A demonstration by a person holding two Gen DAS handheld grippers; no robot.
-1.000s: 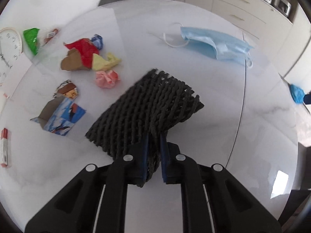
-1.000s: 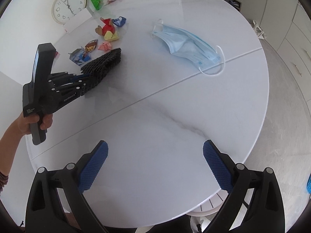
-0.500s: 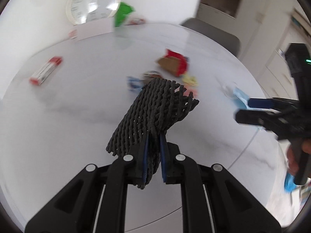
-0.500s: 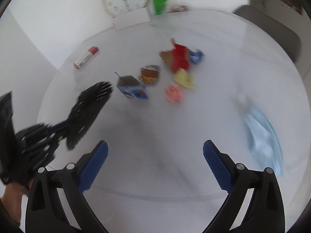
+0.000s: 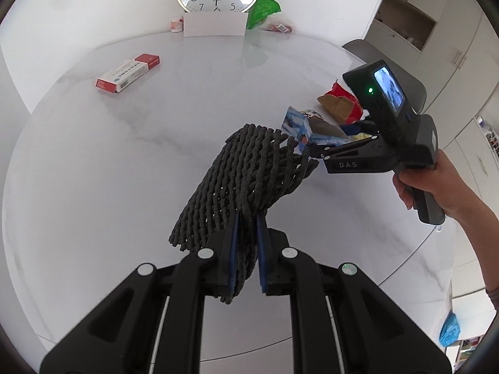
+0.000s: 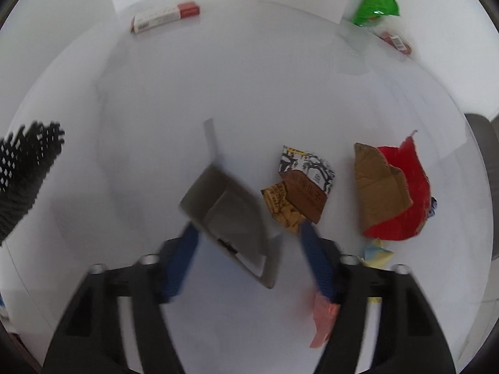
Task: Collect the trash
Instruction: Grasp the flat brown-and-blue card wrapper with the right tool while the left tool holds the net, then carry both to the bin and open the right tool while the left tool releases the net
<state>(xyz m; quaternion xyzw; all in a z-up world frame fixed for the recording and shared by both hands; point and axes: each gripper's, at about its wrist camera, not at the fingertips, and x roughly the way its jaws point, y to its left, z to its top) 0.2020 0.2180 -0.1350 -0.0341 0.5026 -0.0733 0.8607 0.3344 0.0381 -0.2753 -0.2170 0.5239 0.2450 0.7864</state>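
Now, in my left view, my left tool (image 5: pixel 246 249) sits at the bottom middle, squeezed tight on a black foam net (image 5: pixel 249 174). The net sticks up and away toward the middle of the frame, above the white worktop (image 5: pixel 93 171). My right tool (image 5: pixel 307 152) comes in from the right, its tip just past the net's far end. A red and white box (image 5: pixel 128 73) lies at the upper left, well apart.

In my right view, my right tool (image 6: pixel 249 249) is at the bottom, its blue fingers (image 6: pixel 181 261) part way apart. A torn carton piece (image 6: pixel 230 218) lies between them, slanting from upper left to lower right. I think this tool is the nearer one to grab it. A snack wrapper (image 6: pixel 301 187) lies just right, and red paper (image 6: pixel 402 193) farther right.
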